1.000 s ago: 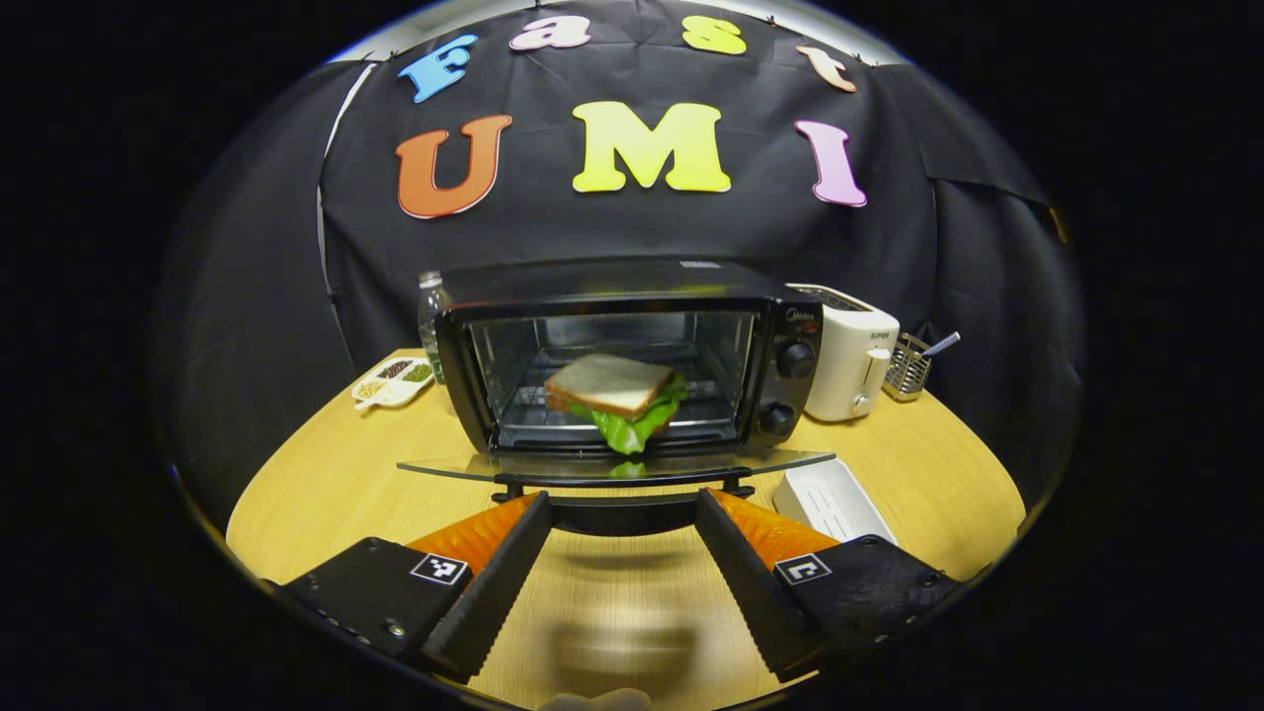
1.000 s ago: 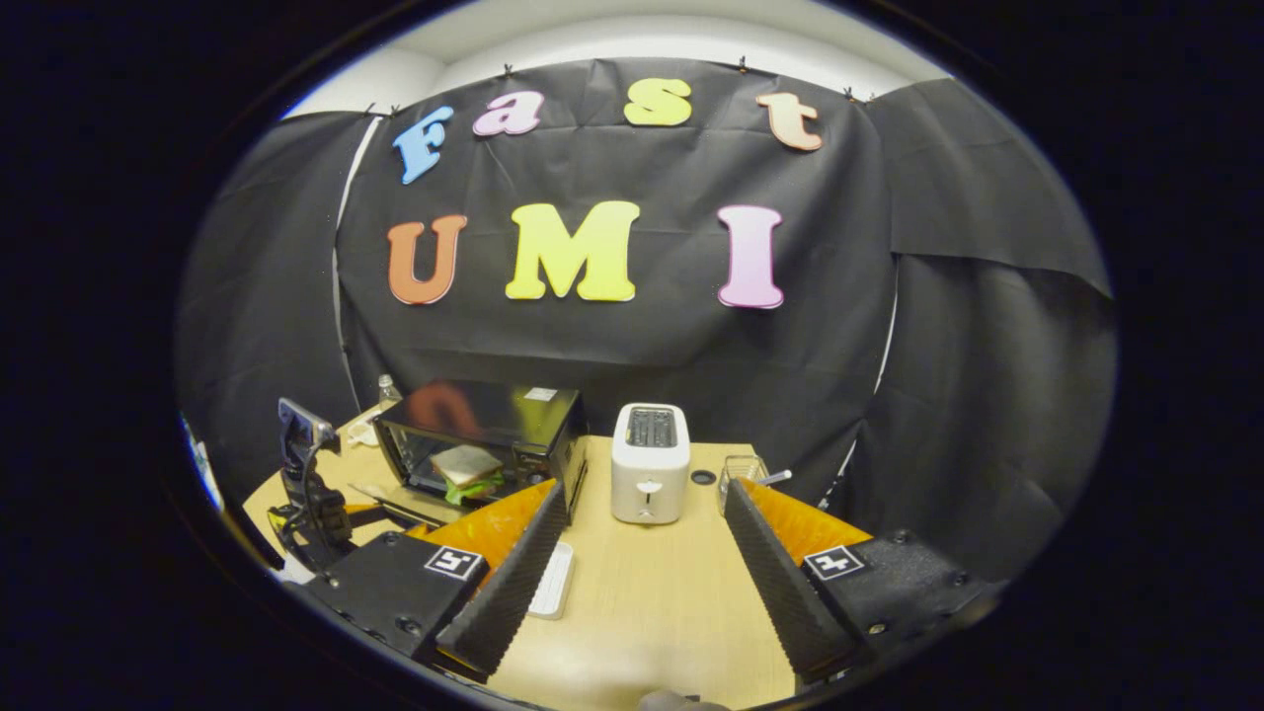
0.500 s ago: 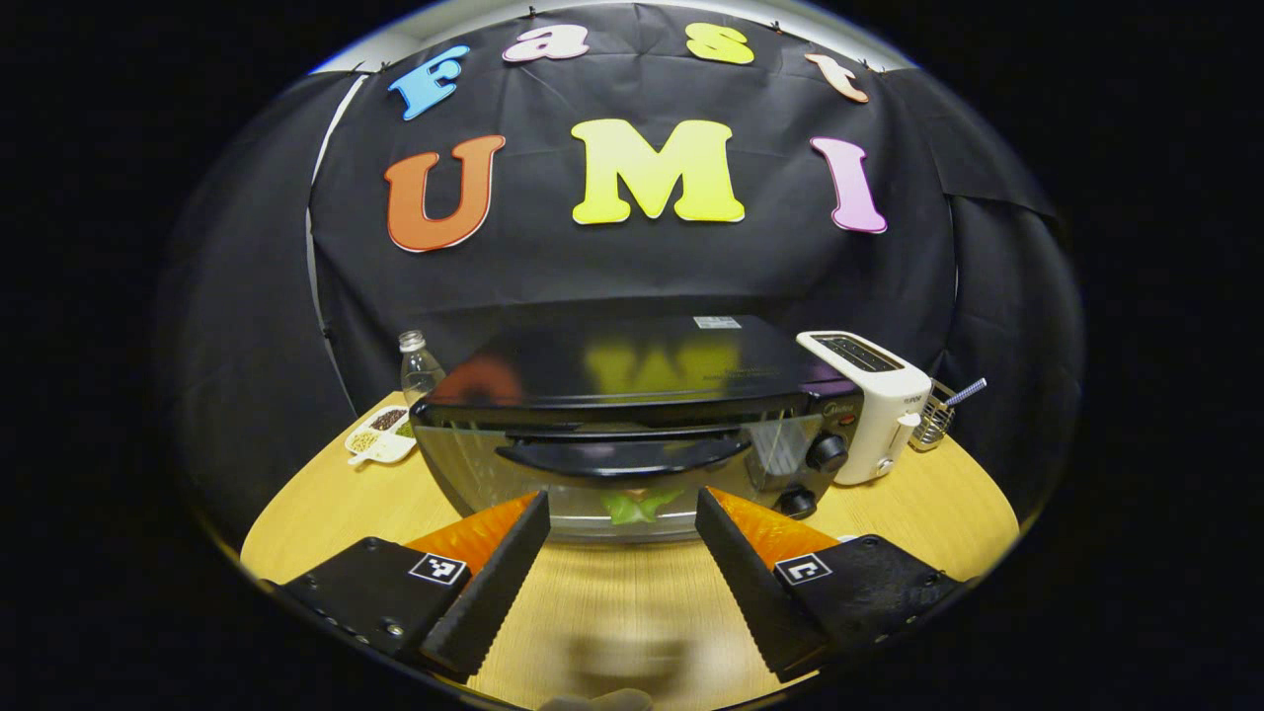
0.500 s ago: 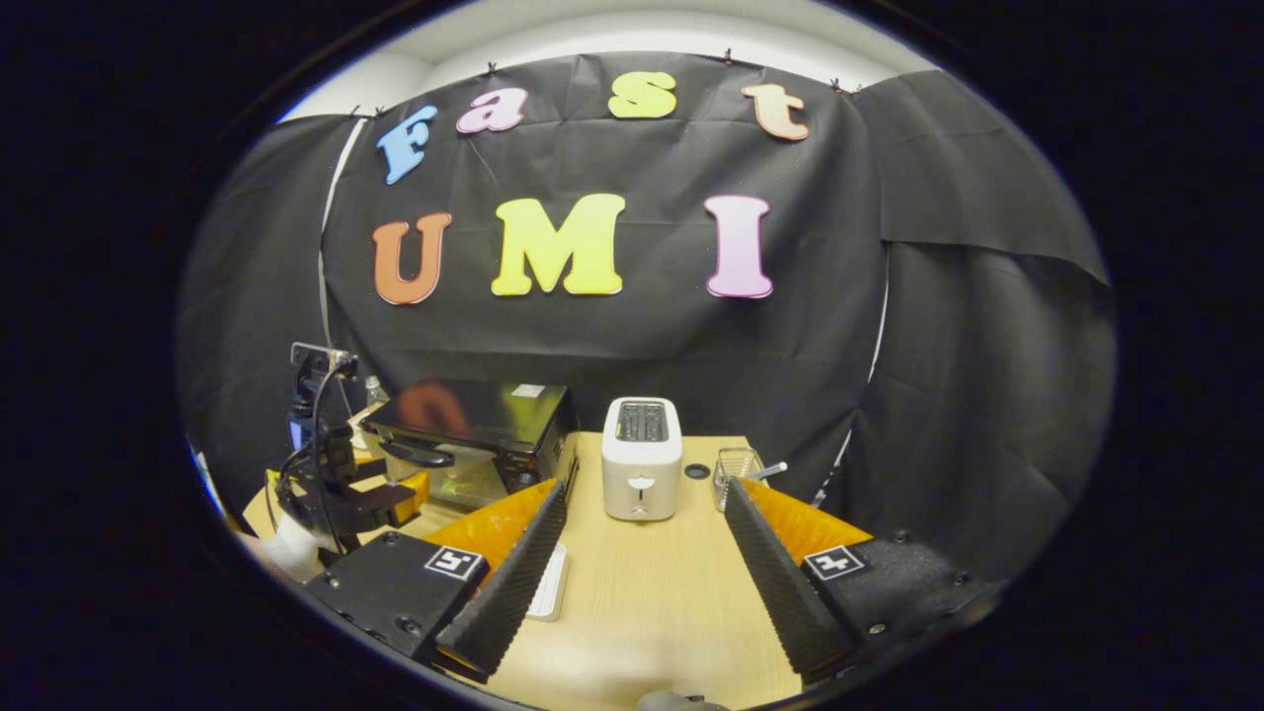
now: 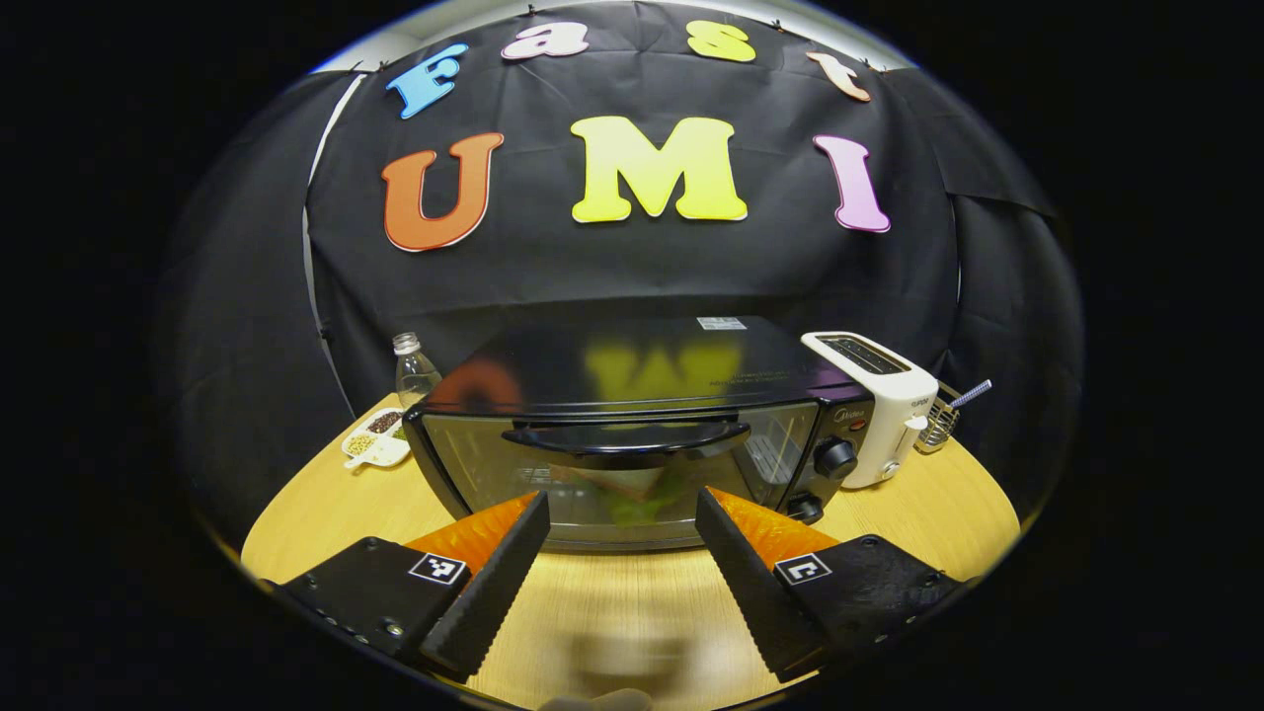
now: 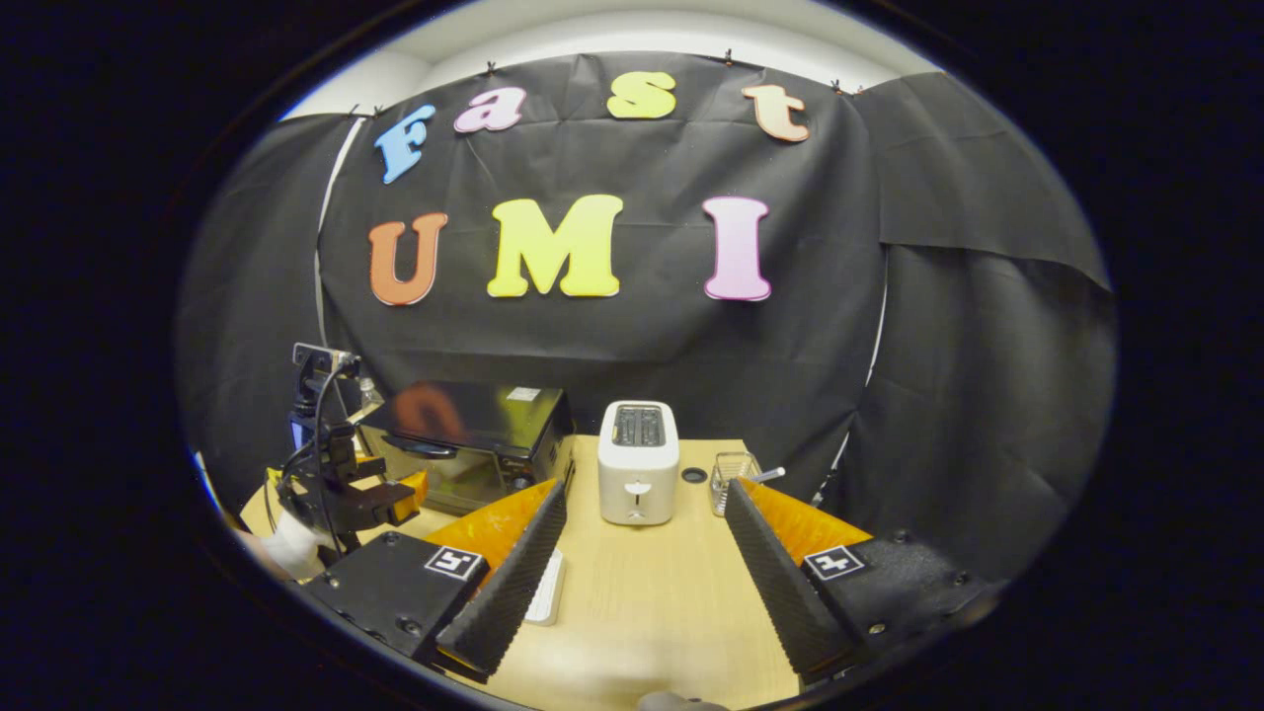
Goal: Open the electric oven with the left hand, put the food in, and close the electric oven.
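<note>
The black electric oven (image 5: 632, 425) stands on the wooden table (image 5: 326, 504), its glass door up against the front and the curved handle (image 5: 627, 437) at the top. Through the glass I make out the sandwich (image 5: 632, 489) with green lettuce inside. My left gripper (image 5: 622, 506) is open just in front of the door, below the handle, with nothing between its fingers. In the right gripper view the oven (image 6: 474, 439) sits at the left with the left gripper (image 6: 346, 494) before it. My right gripper (image 6: 647, 491) hangs open and empty over the table, facing the toaster.
A white toaster (image 5: 879, 405) stands right of the oven, a wire basket (image 5: 943, 420) with a utensil beyond it. A clear bottle (image 5: 413, 367) and a divided dish (image 5: 373, 446) sit at the oven's left. A white flat tray (image 6: 548, 588) lies near my right gripper.
The oven door swung up from lying flat open to standing against the oven front. My left gripper rose along with it. The right gripper hardly moved.
</note>
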`<state>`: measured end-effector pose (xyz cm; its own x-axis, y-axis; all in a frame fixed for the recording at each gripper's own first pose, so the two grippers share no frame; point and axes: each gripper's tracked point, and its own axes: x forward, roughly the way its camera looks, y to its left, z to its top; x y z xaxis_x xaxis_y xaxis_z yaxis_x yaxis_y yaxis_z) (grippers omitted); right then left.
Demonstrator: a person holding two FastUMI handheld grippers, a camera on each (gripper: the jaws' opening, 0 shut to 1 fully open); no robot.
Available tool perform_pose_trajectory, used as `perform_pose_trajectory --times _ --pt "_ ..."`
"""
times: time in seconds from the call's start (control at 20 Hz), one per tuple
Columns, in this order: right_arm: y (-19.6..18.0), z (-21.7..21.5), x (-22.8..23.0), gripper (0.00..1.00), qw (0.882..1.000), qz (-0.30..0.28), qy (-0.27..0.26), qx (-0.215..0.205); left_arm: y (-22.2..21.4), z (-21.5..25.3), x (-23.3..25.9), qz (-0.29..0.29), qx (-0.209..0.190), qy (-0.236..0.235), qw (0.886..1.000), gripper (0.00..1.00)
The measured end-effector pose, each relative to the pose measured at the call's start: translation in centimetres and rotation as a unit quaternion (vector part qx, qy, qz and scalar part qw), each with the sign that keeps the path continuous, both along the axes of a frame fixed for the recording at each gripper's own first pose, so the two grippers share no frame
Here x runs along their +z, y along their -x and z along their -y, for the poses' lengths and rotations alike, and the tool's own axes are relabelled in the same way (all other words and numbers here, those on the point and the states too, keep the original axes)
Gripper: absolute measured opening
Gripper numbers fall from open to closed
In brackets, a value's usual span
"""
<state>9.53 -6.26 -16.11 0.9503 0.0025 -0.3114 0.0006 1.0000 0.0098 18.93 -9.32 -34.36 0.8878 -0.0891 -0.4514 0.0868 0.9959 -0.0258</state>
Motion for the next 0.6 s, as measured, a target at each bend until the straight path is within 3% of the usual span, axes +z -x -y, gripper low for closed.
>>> perform_pose_trajectory --times 0.2,0.55,0.6 --pt "-0.2 -1.0 1.0 1.0 1.0 0.013 -0.002 0.01 1.1 -0.9 2.9 0.02 0.006 -0.003 1.0 0.98" --pt "0.0 -4.1 5.3 1.0 0.997 0.058 -0.004 0.04 5.5 -4.5 15.4 0.108 0.027 -0.013 0.994 0.97" --pt "-0.6 -4.9 6.1 0.95 0.997 0.068 -0.003 0.042 6.3 -4.8 17.2 0.12 0.026 -0.014 0.992 0.97"
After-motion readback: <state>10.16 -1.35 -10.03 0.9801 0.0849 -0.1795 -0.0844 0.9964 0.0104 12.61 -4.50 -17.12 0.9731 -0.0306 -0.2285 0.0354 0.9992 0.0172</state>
